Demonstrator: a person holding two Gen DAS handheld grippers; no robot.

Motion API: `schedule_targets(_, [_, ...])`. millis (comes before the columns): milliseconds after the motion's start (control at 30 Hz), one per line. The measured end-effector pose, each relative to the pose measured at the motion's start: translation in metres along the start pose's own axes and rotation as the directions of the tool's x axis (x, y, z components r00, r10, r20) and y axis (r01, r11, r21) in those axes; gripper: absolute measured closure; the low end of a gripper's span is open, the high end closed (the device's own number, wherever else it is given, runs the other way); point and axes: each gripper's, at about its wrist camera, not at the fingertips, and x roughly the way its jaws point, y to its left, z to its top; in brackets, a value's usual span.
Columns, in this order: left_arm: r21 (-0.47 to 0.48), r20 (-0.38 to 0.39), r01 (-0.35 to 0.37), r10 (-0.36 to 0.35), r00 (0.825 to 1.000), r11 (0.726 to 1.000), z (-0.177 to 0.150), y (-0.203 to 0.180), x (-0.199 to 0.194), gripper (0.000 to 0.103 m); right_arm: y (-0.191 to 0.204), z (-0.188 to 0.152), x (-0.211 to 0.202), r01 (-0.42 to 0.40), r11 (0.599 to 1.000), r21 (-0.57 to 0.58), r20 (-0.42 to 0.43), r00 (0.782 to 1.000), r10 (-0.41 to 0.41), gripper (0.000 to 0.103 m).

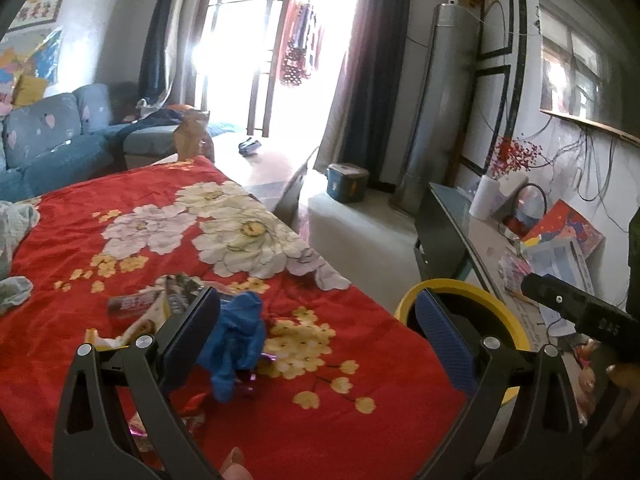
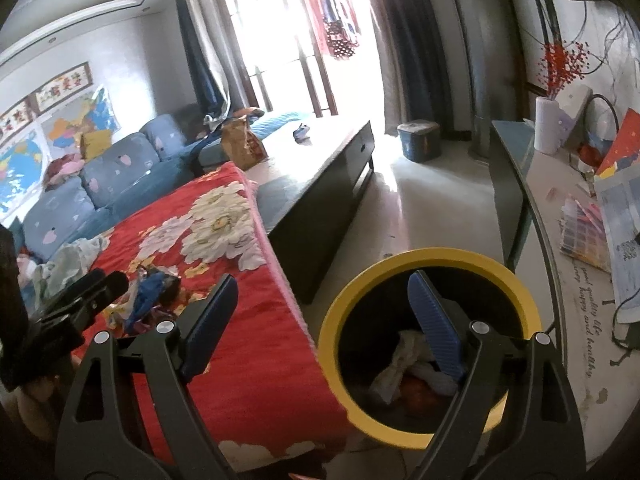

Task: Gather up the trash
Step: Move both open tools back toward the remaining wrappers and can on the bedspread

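While both grippers stand spread and empty, the blue glove (image 1: 236,340) lies crumpled on the red blanket (image 1: 340,420), touching the left gripper's (image 1: 316,328) left finger, wrappers at its 10 o'clock. Likely light, limp, slightly slick: pinch the bunched middle. Right gripper (image 2: 320,312) hovers over the yellow-rimmed bin (image 2: 336,320), rags inside.

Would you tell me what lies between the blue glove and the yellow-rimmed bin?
Only red floral blanket separates the blue glove from the yellow-rimmed bin, no other trash; the left wrist view shows it.
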Motion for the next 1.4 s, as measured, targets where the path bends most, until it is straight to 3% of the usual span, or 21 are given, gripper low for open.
schedule_targets(567, [-0.08, 0.006, -0.086, 0.087, 0.996, 0.993, -0.003, 0.052, -0.018, 0.007, 0.071, -0.018, 0.008, -0.142, 0.983, -0.115, -0.07, 0.988, 0.135, 0.024])
schedule_targets(967, [-0.169, -0.004, -0.149, 0.151, 0.989, 0.974, -0.002, 0.101, -0.029, 0.007, 0.122, -0.027, 0.02, -0.249, 0.957, -0.148, -0.149, 0.962, 0.227, 0.024])
schedule_targets(1400, [-0.244, -0.045, -0.22, 0.216, 0.975, 0.944, -0.007, 0.154, -0.034, 0.007, 0.16, -0.046, 0.039, -0.316, 0.933, -0.174, -0.243, 0.932, 0.27, 0.024])
